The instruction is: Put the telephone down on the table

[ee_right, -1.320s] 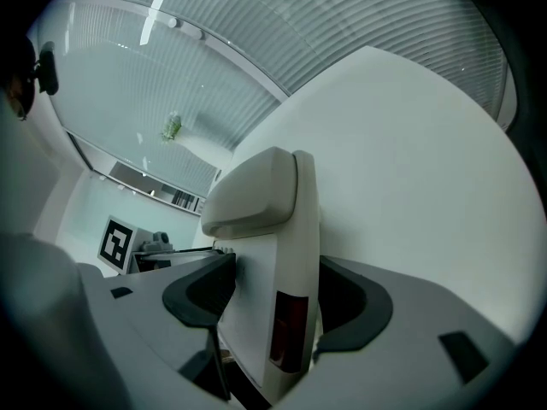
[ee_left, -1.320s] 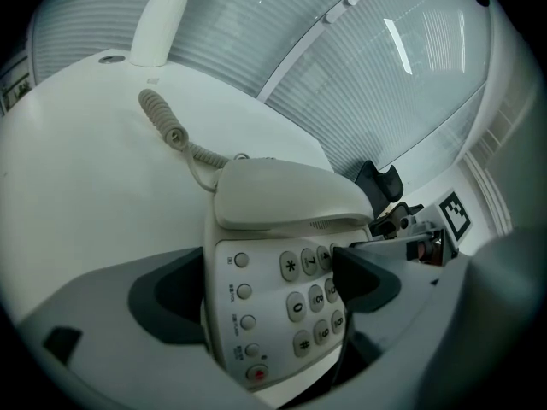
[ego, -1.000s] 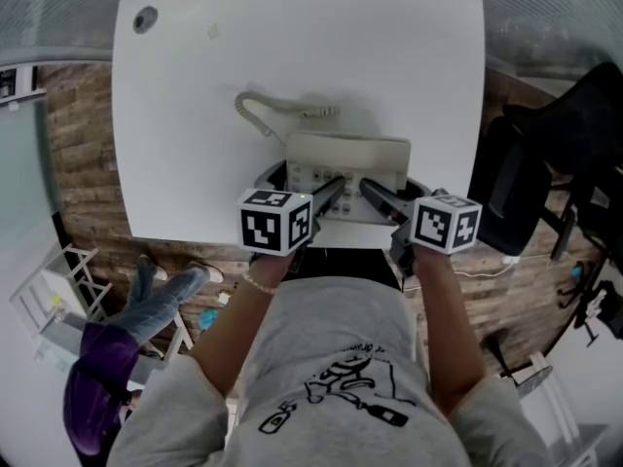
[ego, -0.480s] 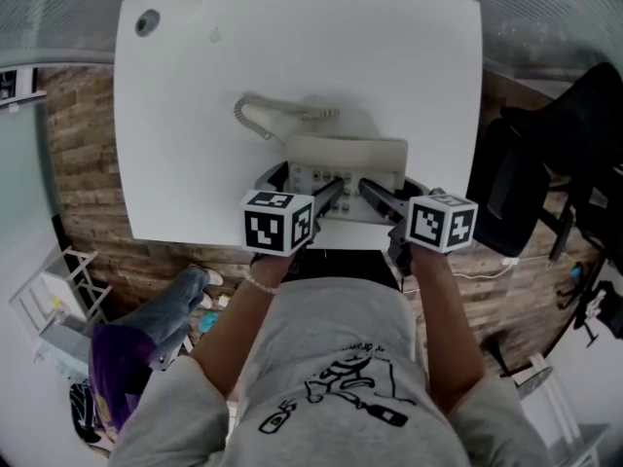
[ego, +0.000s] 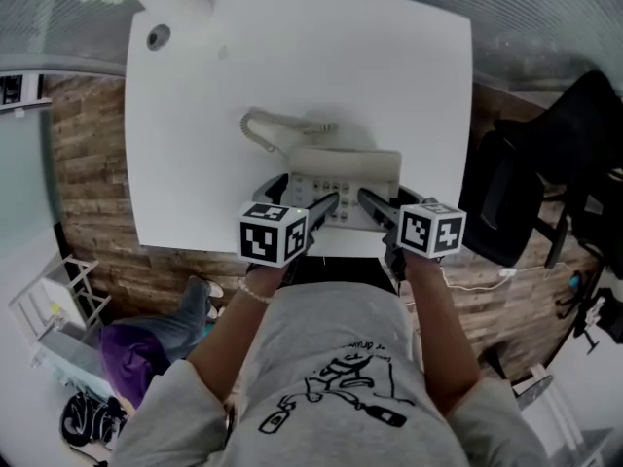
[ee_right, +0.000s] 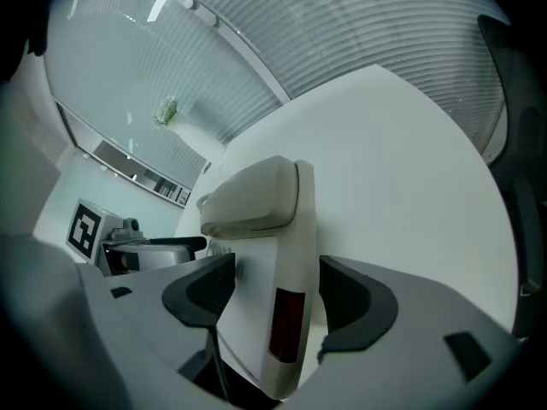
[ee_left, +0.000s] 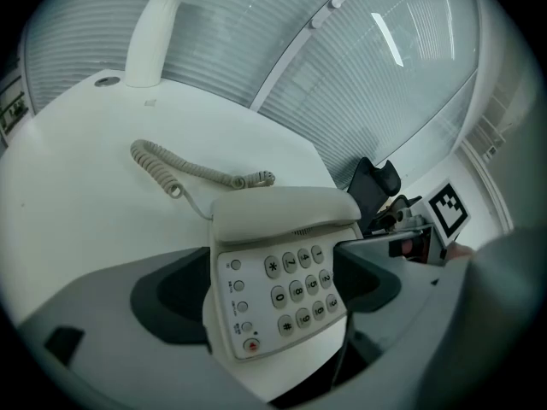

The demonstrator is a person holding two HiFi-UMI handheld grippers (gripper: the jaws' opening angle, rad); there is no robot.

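Your forearms reach toward 12 o'clock. Left gripper (ego: 325, 205) and right gripper (ego: 371, 200) each clamp the telephone (ego: 343, 166) at its 6 o'clock edge.

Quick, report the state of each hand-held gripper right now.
Left hand-held gripper: closed, holding the telephone.
Right hand-held gripper: closed, holding the same telephone.
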